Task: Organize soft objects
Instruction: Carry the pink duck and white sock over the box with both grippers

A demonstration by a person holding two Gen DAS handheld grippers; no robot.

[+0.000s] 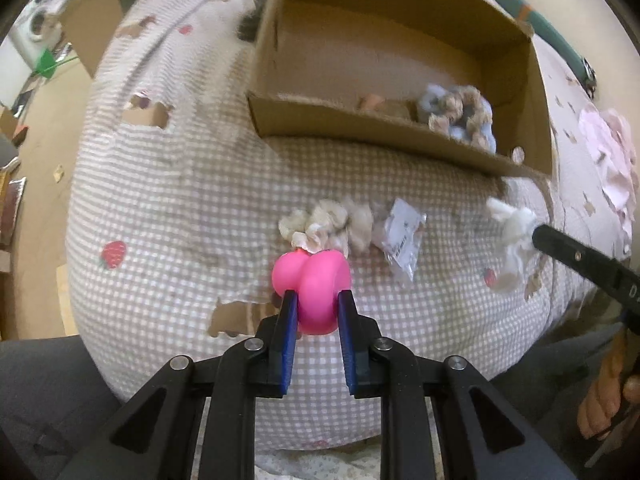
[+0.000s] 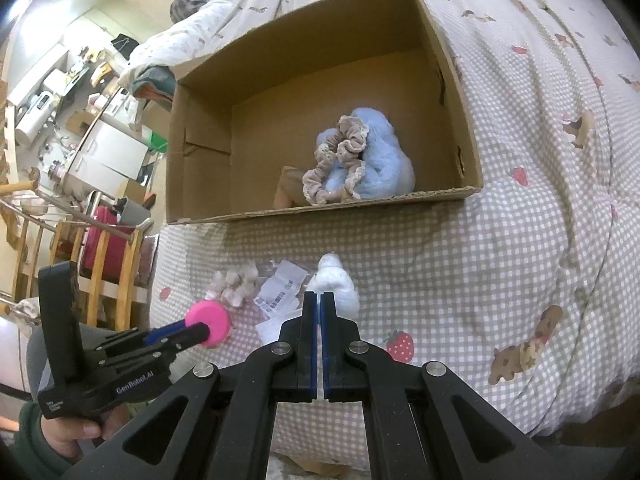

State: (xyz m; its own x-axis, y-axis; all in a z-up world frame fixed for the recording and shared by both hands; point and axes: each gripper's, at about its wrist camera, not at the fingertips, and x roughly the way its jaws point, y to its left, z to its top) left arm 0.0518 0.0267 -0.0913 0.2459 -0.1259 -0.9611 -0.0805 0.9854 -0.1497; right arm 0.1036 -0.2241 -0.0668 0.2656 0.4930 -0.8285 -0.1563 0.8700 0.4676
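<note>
Left wrist view showed my left gripper (image 1: 316,312) clamped on the pink squishy toy (image 1: 310,280), which bulged softly, so a mid-body hold suited; my right gripper (image 2: 321,312) sat together.

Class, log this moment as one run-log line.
left gripper: shut on pink squishy toy | right gripper: shut on white fluffy item | cardboard box: holds blue plush

Soft, even indoor light, faint shadows, slight motion blur (esp. left wrist view), heavy fisheye warp w/ dark corners.
</note>
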